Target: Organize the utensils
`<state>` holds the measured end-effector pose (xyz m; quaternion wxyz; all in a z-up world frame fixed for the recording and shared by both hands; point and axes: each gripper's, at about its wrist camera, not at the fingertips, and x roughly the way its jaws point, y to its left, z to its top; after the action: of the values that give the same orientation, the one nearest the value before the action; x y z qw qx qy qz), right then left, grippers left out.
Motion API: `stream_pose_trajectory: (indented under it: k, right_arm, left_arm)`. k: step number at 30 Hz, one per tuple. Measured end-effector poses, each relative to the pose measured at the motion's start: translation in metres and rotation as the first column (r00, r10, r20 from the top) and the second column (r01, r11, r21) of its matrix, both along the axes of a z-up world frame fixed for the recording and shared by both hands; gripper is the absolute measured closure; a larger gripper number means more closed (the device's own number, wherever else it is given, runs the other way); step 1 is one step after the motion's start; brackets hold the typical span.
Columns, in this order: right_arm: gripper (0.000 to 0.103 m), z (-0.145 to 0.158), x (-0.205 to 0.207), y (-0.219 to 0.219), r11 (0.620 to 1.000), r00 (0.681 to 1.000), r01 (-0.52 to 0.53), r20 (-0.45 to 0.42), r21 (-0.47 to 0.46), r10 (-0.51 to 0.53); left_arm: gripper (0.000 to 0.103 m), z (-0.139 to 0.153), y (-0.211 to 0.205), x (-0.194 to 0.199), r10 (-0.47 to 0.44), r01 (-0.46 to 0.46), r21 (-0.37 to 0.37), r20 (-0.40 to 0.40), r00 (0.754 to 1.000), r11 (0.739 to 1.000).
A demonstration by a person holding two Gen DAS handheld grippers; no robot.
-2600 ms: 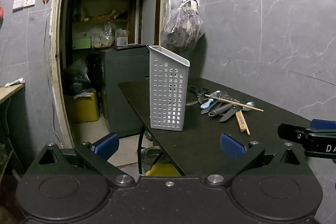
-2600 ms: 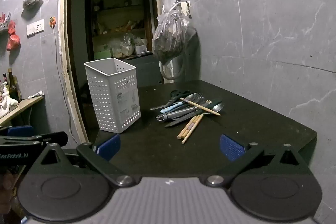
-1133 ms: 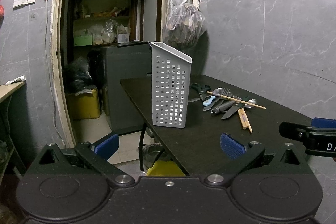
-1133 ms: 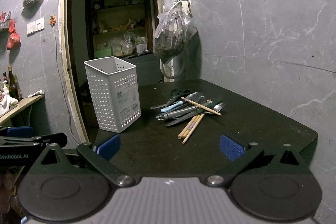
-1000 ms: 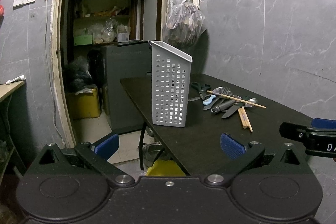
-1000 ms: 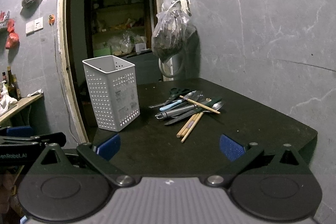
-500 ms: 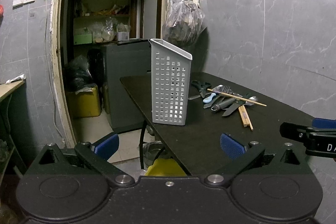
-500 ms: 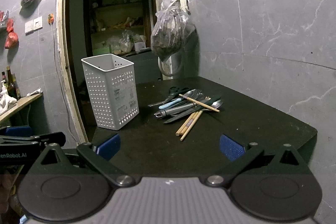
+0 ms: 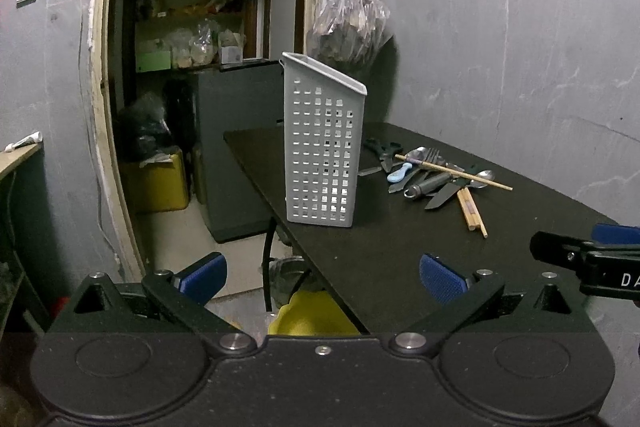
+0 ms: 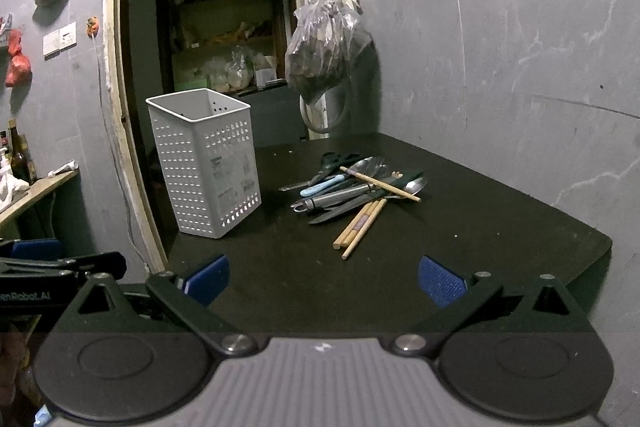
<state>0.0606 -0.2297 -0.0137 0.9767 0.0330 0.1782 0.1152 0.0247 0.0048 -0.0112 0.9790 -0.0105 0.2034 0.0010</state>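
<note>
Near table (image 10: 500, 227) left edge: basket (image 10: 206, 163); both tools apparently spread.

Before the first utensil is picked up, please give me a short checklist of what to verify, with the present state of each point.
1. Right gripper open and holding nothing: ok.
2. Left gripper open and holding nothing: ok.
3. White perforated holder upright on the table, mouth open: ok. Its bottom is hidden, so whether it holds anything: cannot tell.
4. Utensil pile in view and apart from the holder: ok.
5. Utensils separated for a single pick: not ok; one chopstick lies across the spoon, knife and others.
6. Either gripper already at the pile: not ok; both hover short of it.
</note>
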Motion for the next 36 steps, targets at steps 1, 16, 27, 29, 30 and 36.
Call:
stream_pose_trajectory:
  k: [1, 16, 27, 29, 30, 36]
  right_arm:
    - [0.0, -0.001, 0.001, 0.0, 1.0, 1.0, 0.001, -0.003, 0.001, -0.001]
    - [0.0, -0.012, 0.017, -0.005, 1.0, 0.999, 0.009, -0.045, 0.018, -0.008]
    - [0.0, 0.0, 0.046, -0.022, 0.998, 0.998, 0.052, 0.014, 0.029, -0.053]
    - [0.0, 0.001, 0.055, -0.024, 0.998, 0.998, 0.059, 0.016, 0.022, -0.059]
    - [0.0, 0.001, 0.06, -0.025, 0.998, 0.998, 0.059, 0.016, 0.02, -0.059]
    - [0.0, 0.003, 0.083, -0.029, 0.998, 0.998, 0.056, 0.016, 0.016, -0.057]
  left_arm:
    - [0.001, 0.0, 0.0, 0.001, 0.0, 0.0, 0.0, -0.006, 1.0, 1.0]
    - [0.001, -0.004, 0.002, 0.024, 0.001, -0.001, 0.0, -0.037, 0.999, 1.0]
    - [0.001, 0.013, 0.025, 0.069, 0.092, -0.082, -0.075, 0.13, 0.987, 0.994]
    - [0.001, 0.015, 0.021, 0.081, 0.085, -0.079, -0.046, 0.137, 0.987, 0.996]
    - [0.001, 0.015, 0.018, 0.088, 0.074, -0.07, -0.029, 0.146, 0.987, 0.997]
    - [0.001, 0.012, -0.001, 0.108, 0.003, -0.016, 0.061, 0.208, 0.978, 0.998]
